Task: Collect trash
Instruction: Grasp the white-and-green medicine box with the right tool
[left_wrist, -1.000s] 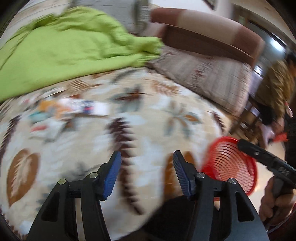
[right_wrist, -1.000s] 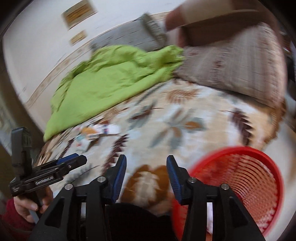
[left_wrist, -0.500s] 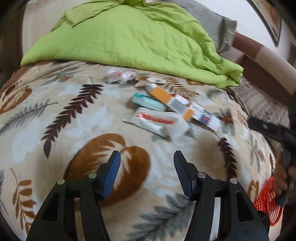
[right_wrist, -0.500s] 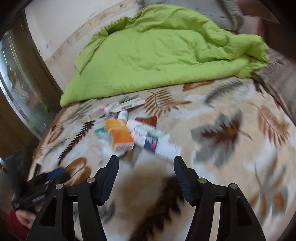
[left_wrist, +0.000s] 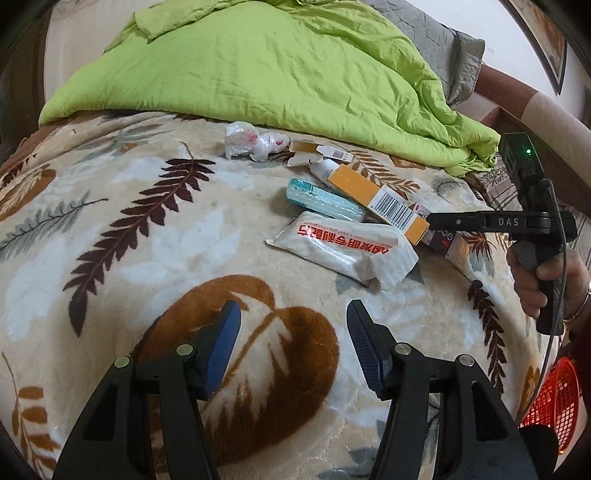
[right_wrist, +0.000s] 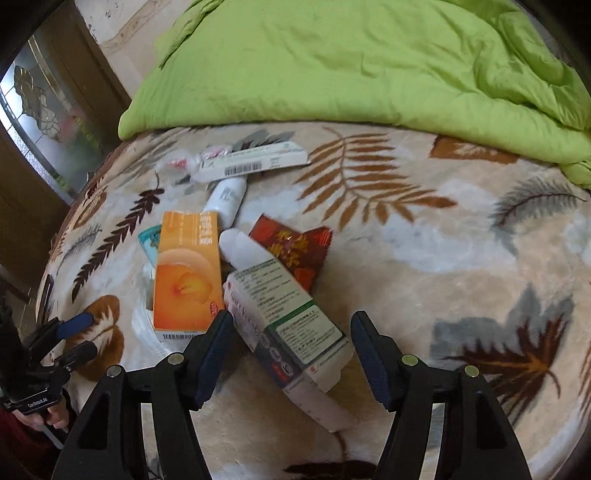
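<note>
leaf-patterned blanket (left_wrist: 110, 236) on a bed, green quilt (left_wrist: 280, 62) behind. swung off the red basket (left_wrist: 554, 395) onto the litter since a second ago, so picking can begin. right claw (right_wrist: 291, 350) apart, straddling the green-white box (right_wrist: 291, 314); left claw (left_wrist: 293, 347) apart, short of the white pouch (left_wrist: 343, 243). roughly three boxes, one pouch, one basket.

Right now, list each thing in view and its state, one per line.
Left gripper: open, empty, over the blanket.
Right gripper: open, astride the white box.
White box: lying flat, closed, ungripped.
Orange box: lying flat, closed.
White pouch: lying flat, one end crumpled.
Small carton: flaps open.
Plastic wrap: crumpled.
Red packet: flat, partly under the white box.
Red basket: beside the bed, contents unseen.
</note>
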